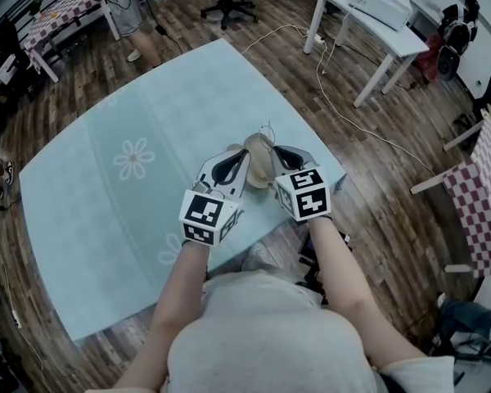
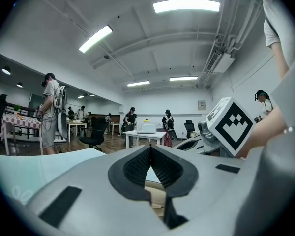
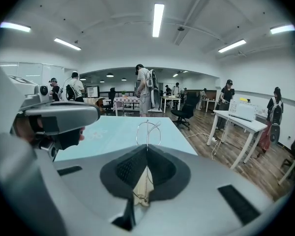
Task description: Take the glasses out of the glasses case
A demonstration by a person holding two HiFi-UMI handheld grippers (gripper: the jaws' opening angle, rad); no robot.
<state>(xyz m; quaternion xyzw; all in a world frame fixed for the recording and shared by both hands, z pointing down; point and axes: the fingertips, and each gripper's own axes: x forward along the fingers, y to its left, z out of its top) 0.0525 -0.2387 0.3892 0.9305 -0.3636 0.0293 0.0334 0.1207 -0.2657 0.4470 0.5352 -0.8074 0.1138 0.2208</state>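
Near the middle of the head view, just above the person's forearms, both tools are meeting over the lower right part of the pale blue flowered table (image 1: 106, 162). The left gripper (image 1: 245, 155) is reaching in from lower left and the right gripper (image 1: 275, 151) from lower right, with the beige glasses case (image 1: 260, 169) sitting between their tips. In the left gripper view, the left gripper (image 2: 150, 149) is showing its dark pads pressed together at the tip, clamping an edge of the glasses case (image 2: 155, 193), whose beige fabric is showing low in the gap. In the right gripper view, the right gripper (image 3: 146, 150) is pinching the glasses (image 3: 147, 132); their thin wire frame is standing up above the closed tips at frame centre, and the glasses case (image 3: 142, 188) is hanging just beneath. In the head view the glasses (image 1: 268, 128) are poking up just above the case. A white desk (image 1: 368, 19) is standing on the wooden floor at upper right.
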